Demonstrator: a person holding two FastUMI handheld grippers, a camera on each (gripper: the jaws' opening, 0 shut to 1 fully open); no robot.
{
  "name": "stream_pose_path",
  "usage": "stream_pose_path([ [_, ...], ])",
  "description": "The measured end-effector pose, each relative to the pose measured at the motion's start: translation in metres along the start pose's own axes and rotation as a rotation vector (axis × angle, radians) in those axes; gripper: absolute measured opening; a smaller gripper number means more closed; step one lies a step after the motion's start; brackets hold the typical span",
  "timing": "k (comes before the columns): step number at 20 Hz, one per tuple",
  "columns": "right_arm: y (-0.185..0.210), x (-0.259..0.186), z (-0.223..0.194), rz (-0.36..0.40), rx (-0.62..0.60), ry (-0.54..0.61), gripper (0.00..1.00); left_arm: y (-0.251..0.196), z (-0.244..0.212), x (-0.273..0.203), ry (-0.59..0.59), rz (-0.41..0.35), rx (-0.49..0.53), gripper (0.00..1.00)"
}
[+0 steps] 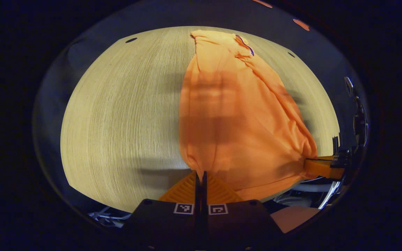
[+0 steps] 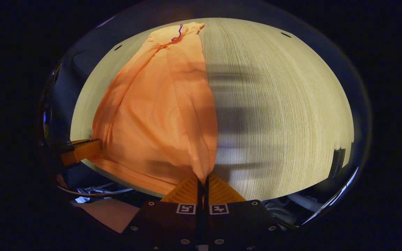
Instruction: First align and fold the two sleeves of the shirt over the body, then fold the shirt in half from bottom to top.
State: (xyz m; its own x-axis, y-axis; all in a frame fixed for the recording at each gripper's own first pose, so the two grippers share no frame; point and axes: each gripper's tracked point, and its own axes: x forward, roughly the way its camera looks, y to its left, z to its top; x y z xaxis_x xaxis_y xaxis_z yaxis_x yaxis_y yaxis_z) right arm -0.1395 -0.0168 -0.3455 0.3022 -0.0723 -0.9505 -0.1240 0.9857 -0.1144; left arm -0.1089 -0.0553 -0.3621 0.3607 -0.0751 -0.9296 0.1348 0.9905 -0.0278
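Note:
An orange shirt (image 1: pixel 236 115) lies lengthwise on the pale wooden table (image 1: pixel 117 115), its collar at the far end and its sleeves folded in over the body. My left gripper (image 1: pixel 200 176) is shut on the shirt's near left hem corner, which is lifted off the table. In the right gripper view the same shirt (image 2: pixel 159 115) stretches away, and my right gripper (image 2: pixel 202 181) is shut on the other hem corner. Each gripper also shows in the other's view, the right gripper (image 1: pixel 321 167) at the right and the left gripper (image 2: pixel 80 151) at the left, both pinching the hem.
The table (image 2: pixel 284 115) runs wide beside the shirt on both sides, with small dark holes near its far edge. Cables (image 2: pixel 96 191) and grey gear lie below the near table edge. Dark booth cloth surrounds the table.

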Motion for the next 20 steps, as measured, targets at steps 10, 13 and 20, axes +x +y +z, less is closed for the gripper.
stream_pose_path([
  [10,-0.007,-0.048,0.113,0.029,-0.010,-0.167,0.00,0.003,0.095,-0.037,-0.154,-0.010,-0.015,0.01],
  [13,-0.011,-0.054,0.149,0.026,-0.010,-0.208,0.00,0.005,0.125,-0.040,-0.194,-0.007,-0.020,0.01],
  [20,-0.017,-0.058,0.239,0.010,-0.035,-0.291,0.00,0.013,0.213,-0.030,-0.261,0.004,0.012,0.01],
])
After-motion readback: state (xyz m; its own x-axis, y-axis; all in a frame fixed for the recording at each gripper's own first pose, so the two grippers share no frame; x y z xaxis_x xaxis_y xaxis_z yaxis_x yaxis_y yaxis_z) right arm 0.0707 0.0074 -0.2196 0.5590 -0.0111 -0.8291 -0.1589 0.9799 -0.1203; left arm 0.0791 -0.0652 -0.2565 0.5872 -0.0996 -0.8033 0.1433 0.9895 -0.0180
